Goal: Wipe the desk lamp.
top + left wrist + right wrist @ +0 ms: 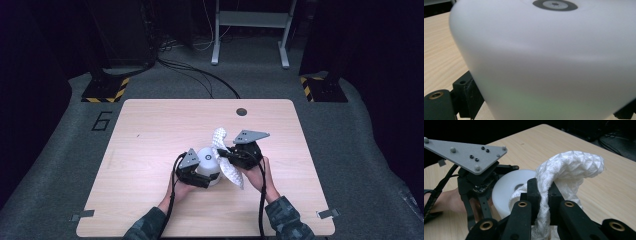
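Left tool (200, 175) clamped around white cup (209, 162), right tool (227, 156) pinching white cloth (225, 157) beside its rim

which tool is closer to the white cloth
Right. The right tool is clamped on the white cloth; the left tool grips the white cylinder beside it.

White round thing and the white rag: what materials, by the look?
White round object: looks like matte, slightly translucent plastic; smooth, soft glow, no grain. It sits between the left gripper jaws.
White cloth: seems a woven textile with a raised waffle-like pattern, limp, pinched in the right gripper.
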Demonstrator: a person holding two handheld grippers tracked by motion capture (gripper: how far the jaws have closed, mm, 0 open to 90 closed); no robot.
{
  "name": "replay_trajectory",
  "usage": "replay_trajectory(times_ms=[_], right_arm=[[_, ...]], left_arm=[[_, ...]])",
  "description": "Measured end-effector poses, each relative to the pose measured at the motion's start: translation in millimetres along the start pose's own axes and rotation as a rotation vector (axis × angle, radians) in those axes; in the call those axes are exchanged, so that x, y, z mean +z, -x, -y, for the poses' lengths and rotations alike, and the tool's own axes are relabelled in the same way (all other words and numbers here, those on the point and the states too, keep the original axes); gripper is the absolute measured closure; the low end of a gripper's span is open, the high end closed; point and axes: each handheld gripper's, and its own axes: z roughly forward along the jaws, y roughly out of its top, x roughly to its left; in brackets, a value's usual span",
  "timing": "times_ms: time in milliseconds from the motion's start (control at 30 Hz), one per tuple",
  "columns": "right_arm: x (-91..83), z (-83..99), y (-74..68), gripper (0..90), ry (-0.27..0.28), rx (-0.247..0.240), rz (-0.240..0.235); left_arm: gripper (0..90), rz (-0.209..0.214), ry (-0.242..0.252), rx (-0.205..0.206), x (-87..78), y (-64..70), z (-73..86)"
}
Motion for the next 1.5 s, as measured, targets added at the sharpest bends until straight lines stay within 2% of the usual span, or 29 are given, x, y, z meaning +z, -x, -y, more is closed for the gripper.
replay_trajectory(times_ms=[133, 200, 300, 333, 367, 500, 700, 733, 800, 867, 1033, 1133, 1233, 1500], right_arm=[[-12.7, -0.8, 3.8, 84.5, 0.036, 0.03, 0.016], [-17.8, -2.1, 5.0, 84.5, 0.054, 0.021, 0.024], [-24.2, -5.3, 4.2, 84.4, 0.075, 0.014, 0.029], [-25.8, -6.5, 3.7, 84.5, 0.082, 0.009, 0.032], [-26.9, -7.7, 3.0, 84.4, 0.086, 0.008, 0.035], [-29.1, -11.2, -0.7, 84.4, 0.097, 0.002, 0.029], [-27.8, -12.0, -4.4, 84.5, 0.101, 0.0, 0.014], [-27.5, -11.8, -5.1, 84.5, 0.104, 0.002, 0.012], [-27.1, -11.3, -5.9, 84.6, 0.105, 0.002, 0.013], [-26.6, -10.5, -6.2, 84.6, 0.103, 0.0, 0.013], [-25.2, -5.7, -6.1, 84.7, 0.098, 0.01, 0.014], [-22.1, -0.9, -6.6, 84.6, 0.078, 0.012, 0.018], [-16.9, 6.9, -7.6, 84.7, 0.055, 0.021, 0.014], [-1.6, 27.6, -10.0, 84.7, -0.004, 0.048, -0.003]], left_arm=[[8.5, 0.004, 0.018, 0.006, -5.6, -1.5, -8.1], [8.5, 0.018, 0.016, 0.005, -8.0, -2.1, -11.8], [8.5, 0.023, 0.018, 0.024, -11.1, -3.2, -17.5], [8.5, 0.024, 0.032, 0.014, -11.4, -2.2, -19.1], [8.5, 0.033, 0.024, 0.026, -13.3, -2.8, -21.5], [8.5, 0.044, 0.036, 0.03, -16.8, -3.1, -30.5], [8.6, 0.085, 0.043, 0.034, -24.2, -4.6, -41.1], [8.6, 0.087, 0.052, 0.02, -23.8, -3.5, -41.1], [8.6, 0.081, 0.046, 0.035, -24.9, -4.0, -42.6], [8.6, 0.096, 0.041, 0.024, -25.7, -4.2, -43.2], [8.6, 0.092, 0.057, 0.018, -25.9, -4.5, -45.6], [8.6, 0.1, 0.073, 0.008, -27.9, -5.7, -47.9], [8.6, 0.09, 0.083, 0.01, -29.6, -7.3, -50.1], [8.6, 0.078, 0.083, -0.006, -34.2, -12.2, -53.0]])
